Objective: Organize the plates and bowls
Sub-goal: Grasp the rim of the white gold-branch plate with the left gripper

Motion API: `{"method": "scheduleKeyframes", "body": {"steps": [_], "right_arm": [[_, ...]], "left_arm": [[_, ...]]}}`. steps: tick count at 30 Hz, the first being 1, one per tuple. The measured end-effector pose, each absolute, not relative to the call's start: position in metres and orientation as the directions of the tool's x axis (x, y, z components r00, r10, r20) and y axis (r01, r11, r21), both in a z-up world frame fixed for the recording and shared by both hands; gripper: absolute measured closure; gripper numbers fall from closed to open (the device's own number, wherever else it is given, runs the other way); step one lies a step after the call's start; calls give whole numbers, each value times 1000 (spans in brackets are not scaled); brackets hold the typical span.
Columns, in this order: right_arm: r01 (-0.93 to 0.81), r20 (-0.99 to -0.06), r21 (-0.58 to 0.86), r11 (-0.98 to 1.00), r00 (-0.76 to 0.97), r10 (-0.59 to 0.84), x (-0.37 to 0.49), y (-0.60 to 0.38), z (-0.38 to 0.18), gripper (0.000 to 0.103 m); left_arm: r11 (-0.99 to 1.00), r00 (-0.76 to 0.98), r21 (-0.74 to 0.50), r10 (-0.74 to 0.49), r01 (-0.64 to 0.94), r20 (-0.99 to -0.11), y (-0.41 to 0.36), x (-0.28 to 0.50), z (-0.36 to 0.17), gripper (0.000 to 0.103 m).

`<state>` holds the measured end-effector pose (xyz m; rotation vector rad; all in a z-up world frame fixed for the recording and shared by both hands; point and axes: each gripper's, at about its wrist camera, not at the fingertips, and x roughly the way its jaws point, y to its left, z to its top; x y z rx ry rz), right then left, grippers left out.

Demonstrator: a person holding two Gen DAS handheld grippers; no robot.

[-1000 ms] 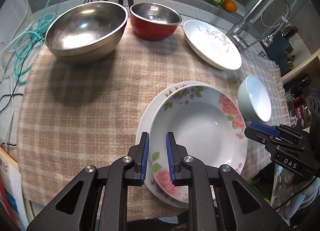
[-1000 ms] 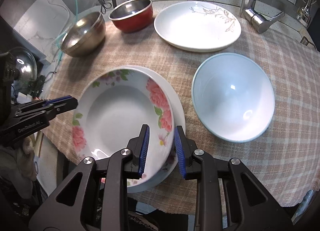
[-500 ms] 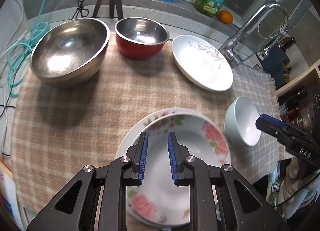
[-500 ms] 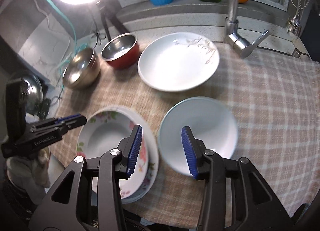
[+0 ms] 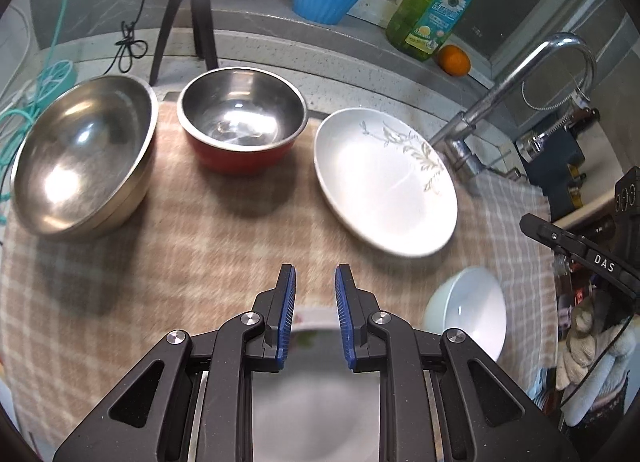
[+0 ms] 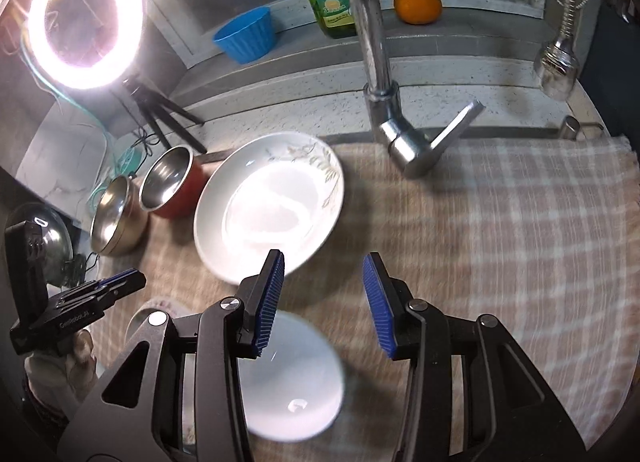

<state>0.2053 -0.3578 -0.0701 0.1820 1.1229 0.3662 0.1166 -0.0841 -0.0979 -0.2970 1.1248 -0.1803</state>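
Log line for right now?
left gripper: empty, narrow gap | right gripper: open, empty, just widened | white leaf-print plate: on cloth | pale bowl: on cloth

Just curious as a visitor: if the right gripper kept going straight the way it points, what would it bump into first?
Probably the bare checked cloth. The right gripper is open and empty, aimed just right of the white plate; depth is unclear.

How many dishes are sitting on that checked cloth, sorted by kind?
Metal bowls: 2, steel bowl and red bowl.
White bowls: 1, pale bowl.
Plates: at least 2, leaf-print plate, floral plate mostly hidden.
Total: at least 5.
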Motion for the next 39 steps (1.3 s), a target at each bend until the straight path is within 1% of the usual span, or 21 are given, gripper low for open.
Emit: {"method": "scheduleKeyframes", "body": {"steps": [9,17,19,26,30,35,36,37,38,39], "right_arm": [[-228,-872,271,935,354,339,252,-345,-101,60],[-240,-888,233,942,343,307,273,-337,-118,61],[-243,-892,228,943,335,302,278,-335,-122,65],[-264,-898,228,937,314,307,288,-326,-130,67],[-274,-904,227,935,298,307,294,-319,-137,75],[-279,-907,225,934,290,305,299,-312,-143,76],[-281,-908,222,934,288,303,300,-311,-144,78],[-282,-909,223,933,285,304,301,-310,-145,84],[-282,-910,228,932,279,307,302,-309,-146,87],[-281,-911,231,931,274,309,303,-308,-147,87]], "left_arm": [[944,410,-326,-283,-38,-867,-97,153,-114,84],[944,409,-326,-277,-54,-869,-101,176,-124,84],[946,407,-320,-272,-53,-872,-102,180,-126,84],[949,392,-308,-259,-65,-882,-100,188,-136,84],[948,388,-311,-264,-65,-883,-101,194,-139,84],[951,385,-305,-263,-52,-885,-103,200,-142,84],[952,381,-303,-263,-49,-886,-104,201,-143,85],[953,381,-301,-261,-47,-887,-104,202,-144,85],[954,381,-297,-259,-44,-888,-105,203,-145,86],[954,380,-296,-259,-41,-888,-105,203,-146,90]]}}
